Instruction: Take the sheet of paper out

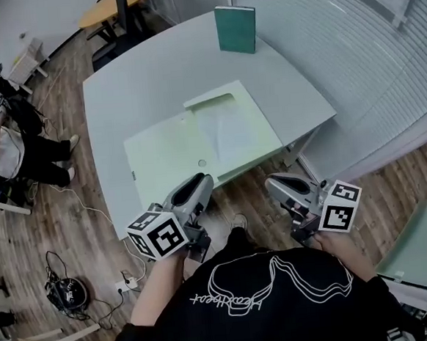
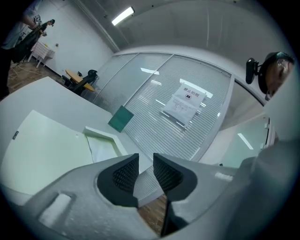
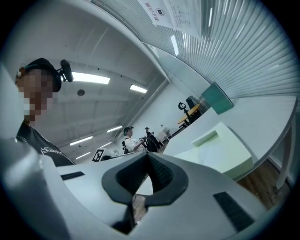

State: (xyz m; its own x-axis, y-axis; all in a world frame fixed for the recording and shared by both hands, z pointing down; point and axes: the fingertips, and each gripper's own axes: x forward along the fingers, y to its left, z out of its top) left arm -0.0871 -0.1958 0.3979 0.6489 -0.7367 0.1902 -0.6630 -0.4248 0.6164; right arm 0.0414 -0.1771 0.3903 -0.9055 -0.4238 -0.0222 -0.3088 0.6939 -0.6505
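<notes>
The folder (image 1: 168, 158) lies open on the table (image 1: 133, 84), close to the near edge, so its inside faces up and can be reached from the person's side. The sheet of paper (image 1: 225, 128) rests in the folder's right half, with its far end tucked under a flap. That flap is likely what keeps it in place, so the sheet would probably have to slide toward the near side to come free. A green book (image 1: 235, 29) stands upright at the far edge of the table, well apart from the folder and out of the way.

Both grippers hang off the near edge of the table, over the wooden floor (image 1: 93, 234), close to the person's body and touching nothing. The left gripper (image 2: 146, 161) has its jaws a little apart, and the narrow gap holds nothing; only the table's edge and the floor show through it. The right gripper (image 3: 147, 157) has its jaws pressed together at the tips and is empty too. By the look of it the task has not begun: the paper lies untouched in the folder, and a gripper must first reach over to it.
</notes>
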